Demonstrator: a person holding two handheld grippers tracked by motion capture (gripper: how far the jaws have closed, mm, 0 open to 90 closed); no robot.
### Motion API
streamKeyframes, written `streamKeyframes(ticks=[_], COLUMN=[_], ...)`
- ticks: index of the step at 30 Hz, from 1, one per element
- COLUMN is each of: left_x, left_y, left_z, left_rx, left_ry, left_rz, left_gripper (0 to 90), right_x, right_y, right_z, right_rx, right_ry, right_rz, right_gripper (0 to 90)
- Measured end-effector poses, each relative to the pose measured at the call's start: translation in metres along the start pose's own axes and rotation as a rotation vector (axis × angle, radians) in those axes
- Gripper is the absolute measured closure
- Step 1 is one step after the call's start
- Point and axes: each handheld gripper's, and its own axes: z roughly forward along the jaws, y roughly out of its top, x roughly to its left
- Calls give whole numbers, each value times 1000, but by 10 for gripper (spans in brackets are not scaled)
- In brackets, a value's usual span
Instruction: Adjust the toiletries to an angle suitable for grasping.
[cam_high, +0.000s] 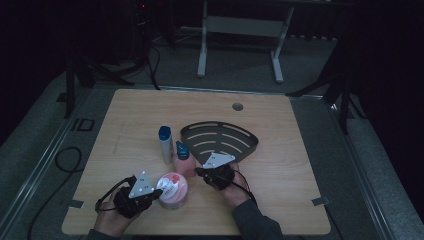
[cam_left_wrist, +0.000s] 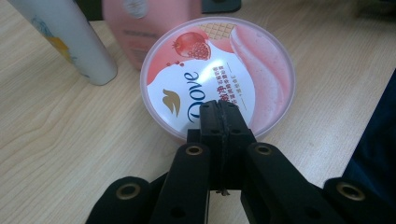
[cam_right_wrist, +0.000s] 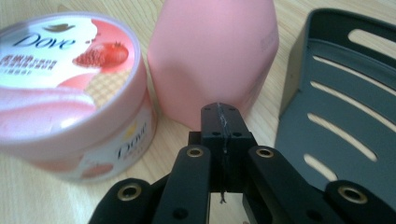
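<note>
Left gripper view: Dove jar (cam_left_wrist: 217, 74) sits near counter (cam_high: 125, 125) front edge, just ahead of your left gripper (cam_left_wrist: 219, 109), fingers shut, empty. Likely rigid, smooth, slippery lid; too wide for the top, grip across side wall. Right gripper (cam_right_wrist: 219, 114) shut too, at pink bottle (cam_right_wrist: 212, 56). Pink bottle just behind jar, white bottle (cam_left_wrist: 65, 37) near, black rack (cam_right_wrist: 336, 116) crowds right.

Closed jaws over Dove tub (cam_left_wrist: 217, 77)

1. My table (cam_high: 280, 200) looks like pale matt wood grain
2. The Dove tub (cam_left_wrist: 217, 74) has a glossy plastic lid
3. The pink bottle (cam_right_wrist: 215, 56) looks smooth matt plastic
4. The slotted rack (cam_right_wrist: 336, 107) looks dark matt plastic
</note>
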Motion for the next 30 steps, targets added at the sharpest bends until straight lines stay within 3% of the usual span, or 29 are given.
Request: streamKeyframes(ticks=[6,14,17,19,21,27,30], left_x=[1,-1,1,7,14,26,30], left_y=[1,4,4,1,-1,-9,-16], left_z=[1,4,3,-3,-5,4,12], left_rx=[-5,-13,-31,-67,-70,-10,17], left_ry=[-8,-19,-3,33,50,107,97], left_rz=[3,4,-8,-49,-72,-107,-127], left_gripper=[899,898,894,894,895,897,897], right_x=[-3,-5,-3,0,4,23,32], right_y=[12,14,15,14,12,-2,-10], right_z=[12,12,8,2,-3,-21,-28], right_rx=[10,-7,-14,-12,-8,14,27], right_ry=[-1,8,6,-1,-2,22,34], right_rz=[-14,-4,-8,-17,-28,-64,-75], right_gripper=[900,899,896,877,881,898,898])
